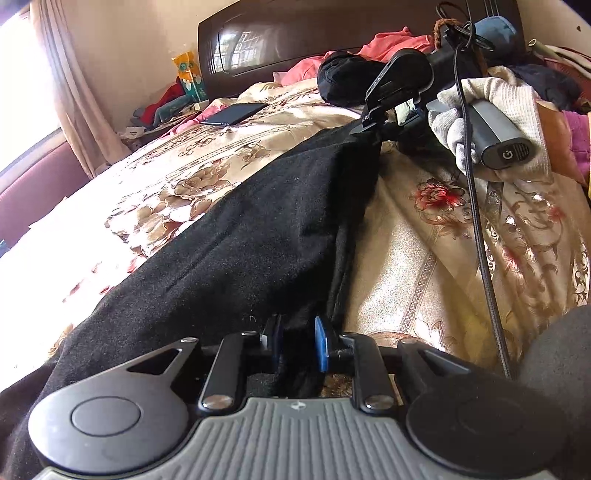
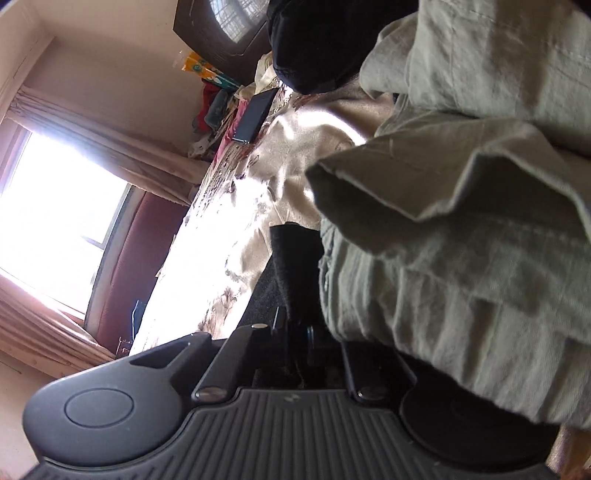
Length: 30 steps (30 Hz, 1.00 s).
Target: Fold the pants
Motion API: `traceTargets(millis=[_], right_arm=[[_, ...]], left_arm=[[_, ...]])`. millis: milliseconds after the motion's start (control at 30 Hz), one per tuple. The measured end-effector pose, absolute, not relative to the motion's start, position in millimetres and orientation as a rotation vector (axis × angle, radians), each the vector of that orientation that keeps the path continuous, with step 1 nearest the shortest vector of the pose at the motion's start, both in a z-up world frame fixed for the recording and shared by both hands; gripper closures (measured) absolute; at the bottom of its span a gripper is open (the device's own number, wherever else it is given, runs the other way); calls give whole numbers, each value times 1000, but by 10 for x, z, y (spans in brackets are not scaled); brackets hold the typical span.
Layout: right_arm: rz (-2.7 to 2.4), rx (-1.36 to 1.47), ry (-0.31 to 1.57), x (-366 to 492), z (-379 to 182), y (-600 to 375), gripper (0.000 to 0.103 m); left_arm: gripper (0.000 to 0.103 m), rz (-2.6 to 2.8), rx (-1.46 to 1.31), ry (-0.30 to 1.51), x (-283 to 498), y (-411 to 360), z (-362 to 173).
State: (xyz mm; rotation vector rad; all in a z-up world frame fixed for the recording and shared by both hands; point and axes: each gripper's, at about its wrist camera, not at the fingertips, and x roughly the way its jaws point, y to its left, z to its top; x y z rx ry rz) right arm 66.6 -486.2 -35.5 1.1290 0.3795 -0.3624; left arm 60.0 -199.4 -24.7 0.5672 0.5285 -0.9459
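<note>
Where the black pants (image 1: 236, 236) lie stretched along the bed's floral bedspread (image 1: 424, 251), their fuzzy, matte fabric contrasts with the glossy gold satin beneath. The left gripper (image 1: 299, 341) has its blue-padded fingers (image 1: 321, 343) closed to a narrow gap, pinching a bunched fold of the pants at the near end. At the far end, the right gripper (image 1: 364, 127), held in a white knitted glove (image 1: 491, 99), meets the corner of the pants; from the right wrist view its fingers (image 2: 280, 321) sit close together with black cloth between them, clenched on the fabric. A pale green, creased garment (image 2: 461, 240) drapes over that gripper's right side. A dark flat phone (image 1: 234, 113) rests on the bedspread near the glossy brown headboard (image 1: 280, 33).
</note>
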Motion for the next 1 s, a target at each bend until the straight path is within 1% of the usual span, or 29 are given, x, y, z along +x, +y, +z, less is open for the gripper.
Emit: traceTargets(millis=[133,200,300,333,400,467,533,567,633,700,767,867,933,1000], right_arm=[[-355,1206,369,705,-472,-4966,90],[-370,1171,372,755,-399,-4991,93],[-428,1110,351,716,-219,-5017,95],[-469,1077,380,724,-208,-5017,95],[-529,969,516,804,-243,-4931,94],[-546,874,554,822,-192,-4807,91],[-561,833,529,734,-82,-4720,89],[-566,821,531,712,-41,-4694,84],[-569,783,551,674,47,-4594,79],[-544,676,565,611,168,-4376,79],[-536,543,573,634,302,-4151,70],[-387,557,550,568,349,-3915,70],[-223,651,585,713,251,-3798,70],[-113,710,629,829,76,-3678,73]], left_arm=[[69,-945,568,524,594,-2015,-230],[69,-951,562,527,606,-2030,-214],[72,-982,577,541,600,-2031,-208],[73,-993,582,547,607,-2020,-211],[73,-1008,572,561,633,-1989,-202],[73,-1022,560,570,638,-1934,-171],[72,-1041,536,582,621,-1862,-132],[70,-1044,531,583,607,-1835,-121],[70,-1029,556,562,539,-1782,-106],[70,-1025,565,550,489,-1710,-92],[68,-1014,554,549,476,-1625,-72],[68,-979,540,550,496,-1547,-82],[68,-961,531,565,529,-1527,-112],[68,-955,533,593,559,-1511,-151]])
